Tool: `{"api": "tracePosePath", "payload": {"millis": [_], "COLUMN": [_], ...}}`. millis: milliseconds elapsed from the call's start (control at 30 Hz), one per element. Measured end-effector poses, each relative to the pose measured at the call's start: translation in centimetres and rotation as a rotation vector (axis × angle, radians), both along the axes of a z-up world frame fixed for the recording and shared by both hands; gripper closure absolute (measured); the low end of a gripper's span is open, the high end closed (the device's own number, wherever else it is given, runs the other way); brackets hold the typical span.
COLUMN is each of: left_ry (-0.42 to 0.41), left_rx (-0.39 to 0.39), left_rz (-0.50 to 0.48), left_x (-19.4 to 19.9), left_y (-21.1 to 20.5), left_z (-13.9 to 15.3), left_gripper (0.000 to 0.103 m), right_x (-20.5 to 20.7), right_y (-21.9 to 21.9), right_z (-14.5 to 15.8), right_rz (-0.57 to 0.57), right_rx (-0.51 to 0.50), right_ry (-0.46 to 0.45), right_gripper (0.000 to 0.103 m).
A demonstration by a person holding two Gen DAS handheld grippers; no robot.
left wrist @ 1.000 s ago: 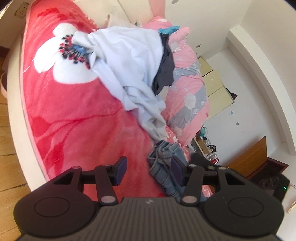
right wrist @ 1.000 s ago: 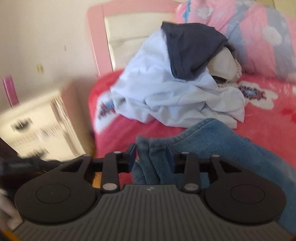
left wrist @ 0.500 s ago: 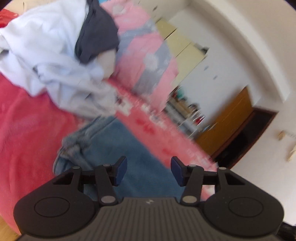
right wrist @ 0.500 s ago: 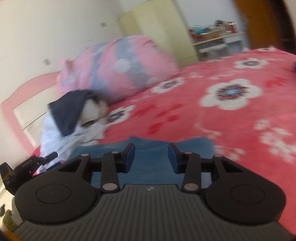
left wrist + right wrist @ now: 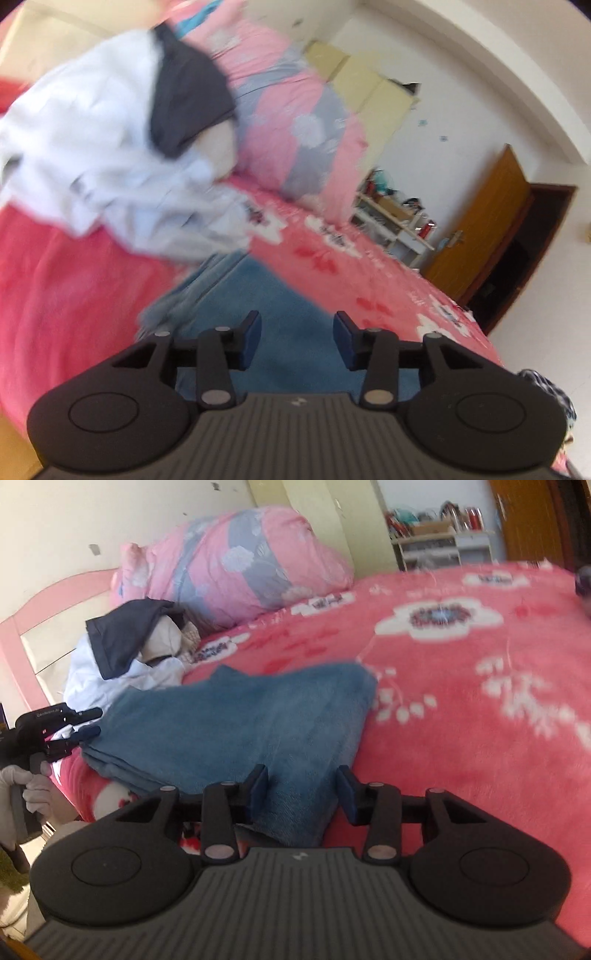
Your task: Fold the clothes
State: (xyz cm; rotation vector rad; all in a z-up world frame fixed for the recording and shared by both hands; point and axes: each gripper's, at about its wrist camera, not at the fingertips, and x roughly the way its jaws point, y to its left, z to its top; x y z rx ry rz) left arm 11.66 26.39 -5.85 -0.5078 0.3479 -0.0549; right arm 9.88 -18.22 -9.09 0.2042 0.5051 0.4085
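Note:
A blue garment (image 5: 240, 727) lies spread flat on the red flowered blanket (image 5: 461, 701). One end of it hangs at the bed's near edge. My right gripper (image 5: 302, 775) is at that end with its fingers apart. The cloth sits between them, and I see no pad pressing on it. My left gripper (image 5: 94, 722), held by a white-gloved hand (image 5: 33, 786), is at the garment's far left edge. In the left wrist view the blue garment (image 5: 280, 306) lies under and between the left gripper (image 5: 297, 325). Its jaws are closing but stand apart from the cloth.
A heap of clothes lies by the pink headboard (image 5: 37, 602), a pale shirt (image 5: 92, 675) with a dark grey piece (image 5: 122, 638) on top. A pink and grey quilt (image 5: 240, 561) sits behind it. Beyond the bed stand a wardrobe (image 5: 373, 96), a white shelf (image 5: 399, 225) and a wooden door (image 5: 480, 236).
The blue garment went from bunched near the clothes heap to spread flat across the blanket. The right gripper swung away from the headboard to the garment's near end. The left view rolled and rose.

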Motion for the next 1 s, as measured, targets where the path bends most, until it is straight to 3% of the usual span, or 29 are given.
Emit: {"api": "tracePosePath", "payload": {"millis": [67,200,233,333,367,400,467,633,767,900,1000], "left_ry": [-0.002,0.194,0.231,0.203,0.196,0.188,0.174,0.159,0.094,0.013,0.094], "left_rx": [0.061,0.165,0.171,0.180,0.189,0.197,0.202,0.179,0.254,0.323,0.396], "left_rz": [-0.033,0.074,0.107,0.123,0.120,0.118,0.113,0.112,0.109,0.029,0.012], "left_x": [1.7,7.4,8.4,8.6,8.5,8.3,8.1,7.4,4.9,1.5,1.4], "left_y": [-1.1,-1.8,-1.4,-0.6,-0.5,-0.5,-0.6,-0.2,-1.5,-3.3,-3.9], "left_z": [1.6,0.1,-0.7,-1.9,-2.0,-2.0,-2.2,-1.3,1.2,2.5,0.5], "left_gripper": [0.055,0.057,0.066,0.065,0.064,0.064,0.064,0.062,0.054,0.048,0.045], "right_x": [0.8,3.9,5.0,8.1,8.5,8.4,8.5,9.1,7.8,3.8,0.8], "right_y": [0.2,1.3,1.5,1.5,0.8,-0.4,-2.0,-2.7,-3.1,-2.6,-0.5], "right_z": [1.9,3.6,3.2,-0.3,-1.8,-2.5,-2.4,-2.9,-2.1,0.7,1.3], "right_rz": [0.022,0.050,0.046,-0.019,-0.028,-0.031,-0.051,-0.050,-0.078,-0.039,0.091], "right_rx": [0.001,-0.020,-0.038,-0.159,-0.144,-0.059,0.038,0.100,0.131,0.098,0.009], "right_ry": [-0.066,-0.171,-0.158,-0.006,0.032,0.034,0.066,0.091,0.044,-0.096,-0.203], "right_gripper": [0.065,0.065,0.065,0.066,0.066,0.066,0.066,0.065,0.065,0.065,0.064]}}
